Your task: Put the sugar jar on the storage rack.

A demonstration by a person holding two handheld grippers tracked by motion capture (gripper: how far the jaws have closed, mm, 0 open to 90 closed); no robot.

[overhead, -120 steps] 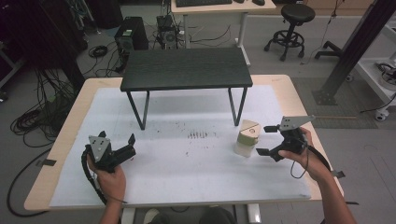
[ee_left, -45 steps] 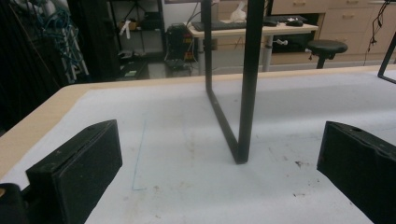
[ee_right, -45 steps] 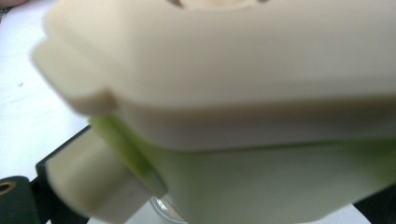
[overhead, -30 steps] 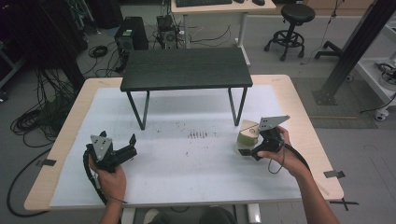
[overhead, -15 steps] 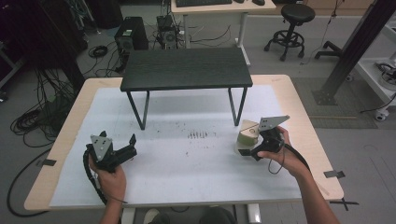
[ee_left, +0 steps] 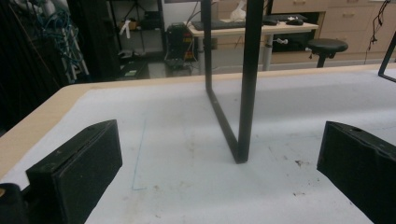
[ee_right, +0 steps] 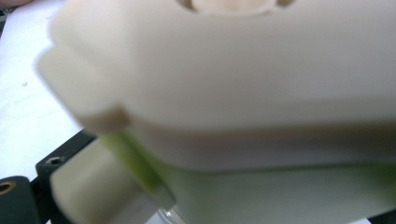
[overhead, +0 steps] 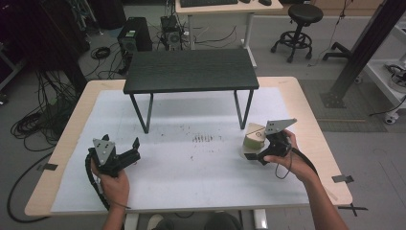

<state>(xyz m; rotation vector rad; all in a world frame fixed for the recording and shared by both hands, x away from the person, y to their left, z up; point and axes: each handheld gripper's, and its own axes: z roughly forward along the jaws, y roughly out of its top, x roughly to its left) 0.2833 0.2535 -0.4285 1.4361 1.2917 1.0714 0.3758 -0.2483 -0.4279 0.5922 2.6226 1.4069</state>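
— Where was the cream container?
— At the right of the frame, on the counter, with the right gripper closed around it.
— And the left gripper?
— At the lower left, spread wide and holding nothing.

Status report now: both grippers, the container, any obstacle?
Left gripper open, idle on the table. Right gripper around cream-and-green container; grip not confirmed. Small black table stands behind, not in the way.
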